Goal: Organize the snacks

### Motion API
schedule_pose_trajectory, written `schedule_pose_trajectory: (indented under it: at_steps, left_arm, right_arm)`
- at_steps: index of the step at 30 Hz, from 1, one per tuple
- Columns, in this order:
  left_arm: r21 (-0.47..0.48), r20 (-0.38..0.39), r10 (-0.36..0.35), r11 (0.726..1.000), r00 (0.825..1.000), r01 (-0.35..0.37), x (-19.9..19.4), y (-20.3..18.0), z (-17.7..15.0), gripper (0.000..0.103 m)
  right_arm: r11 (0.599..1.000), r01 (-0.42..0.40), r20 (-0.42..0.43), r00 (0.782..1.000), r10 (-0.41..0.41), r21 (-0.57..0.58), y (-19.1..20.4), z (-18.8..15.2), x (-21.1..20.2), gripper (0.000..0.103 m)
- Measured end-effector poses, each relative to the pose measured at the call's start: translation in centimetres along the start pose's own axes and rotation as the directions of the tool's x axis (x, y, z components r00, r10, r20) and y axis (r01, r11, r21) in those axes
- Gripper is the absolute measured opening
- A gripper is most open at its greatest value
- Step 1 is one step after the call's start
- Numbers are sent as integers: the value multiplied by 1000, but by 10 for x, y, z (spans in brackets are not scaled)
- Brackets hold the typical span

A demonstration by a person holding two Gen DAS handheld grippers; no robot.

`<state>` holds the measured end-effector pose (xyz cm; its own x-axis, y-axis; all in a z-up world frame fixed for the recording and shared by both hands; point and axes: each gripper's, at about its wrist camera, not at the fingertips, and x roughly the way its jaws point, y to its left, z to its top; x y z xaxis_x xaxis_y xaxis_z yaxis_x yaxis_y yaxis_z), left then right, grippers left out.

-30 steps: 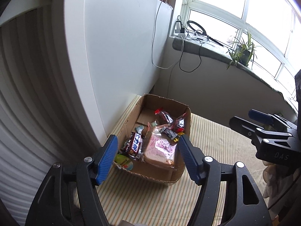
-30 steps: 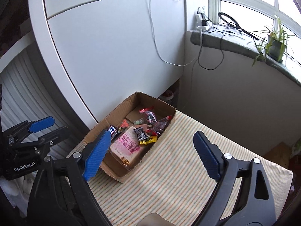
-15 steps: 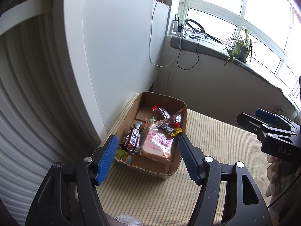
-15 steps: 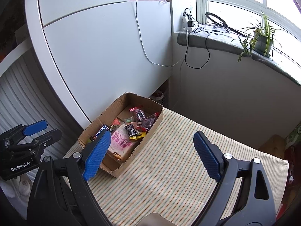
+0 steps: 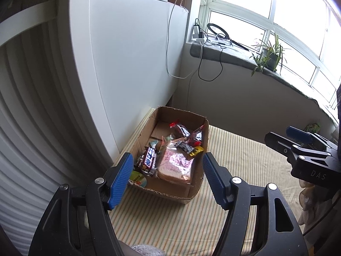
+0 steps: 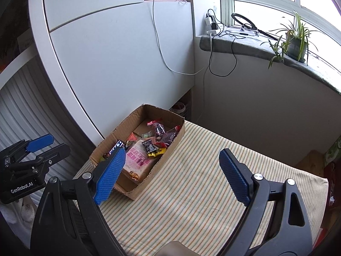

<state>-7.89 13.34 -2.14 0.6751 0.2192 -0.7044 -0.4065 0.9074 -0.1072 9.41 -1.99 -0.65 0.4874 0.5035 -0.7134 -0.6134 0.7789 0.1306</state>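
Potted plant (image 6: 296,42) and ring light (image 6: 245,22) on windowsill (image 6: 245,47); white cabinet (image 6: 119,59) left.

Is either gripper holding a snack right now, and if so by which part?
Nothing is held. The left gripper and right gripper are both open and empty, above the striped cloth; all snacks lie in the cardboard box.

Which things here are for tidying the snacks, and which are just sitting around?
For the job:
cardboard box
pink bread pack
chocolate bar
yellow candy

Just around:
potted plant
ring light
striped cloth
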Motion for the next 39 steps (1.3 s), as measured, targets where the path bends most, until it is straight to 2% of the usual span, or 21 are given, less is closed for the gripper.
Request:
schedule_pose_trajectory:
  at_steps: [39]
  left_arm:
    - [8, -18, -24, 1000, 1000, 24, -1, -4, -1, 68]
  right_arm:
    - [1000, 0, -9, 1000, 0, 2, 7, -6, -2, 92]
